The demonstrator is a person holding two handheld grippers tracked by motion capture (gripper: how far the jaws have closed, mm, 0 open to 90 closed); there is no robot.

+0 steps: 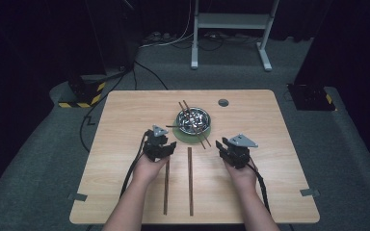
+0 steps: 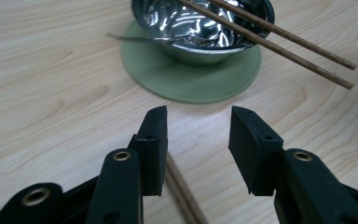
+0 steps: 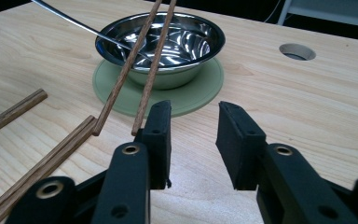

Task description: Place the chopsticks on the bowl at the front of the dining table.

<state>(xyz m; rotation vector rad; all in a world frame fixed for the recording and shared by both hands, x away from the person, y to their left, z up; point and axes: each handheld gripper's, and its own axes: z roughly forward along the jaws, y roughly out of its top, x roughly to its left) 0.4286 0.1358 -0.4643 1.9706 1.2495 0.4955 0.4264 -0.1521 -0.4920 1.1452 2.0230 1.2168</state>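
A shiny steel bowl (image 1: 193, 119) stands on a round green mat (image 1: 179, 135) at the table's middle. Two brown chopsticks (image 1: 204, 141) lie slanted across the bowl's rim, and a thin metal utensil (image 2: 135, 38) leans out of it. Two long wooden sticks (image 1: 190, 180) lie side by side on the table between the person's hands. My left gripper (image 1: 168, 146) is open just short of the mat (image 2: 191, 84), over the end of one stick (image 2: 182, 191), nothing between its pads. My right gripper (image 1: 221, 144) is open too, beside the chopsticks' tips (image 3: 137, 116).
A round hole (image 1: 223, 102) sits in the tabletop beyond the bowl to the right. Bare wood (image 1: 270, 159) spreads to either side of the hands. Cables trail from both grippers toward the table's near edge. A metal stand (image 1: 231, 21) is on the floor behind.
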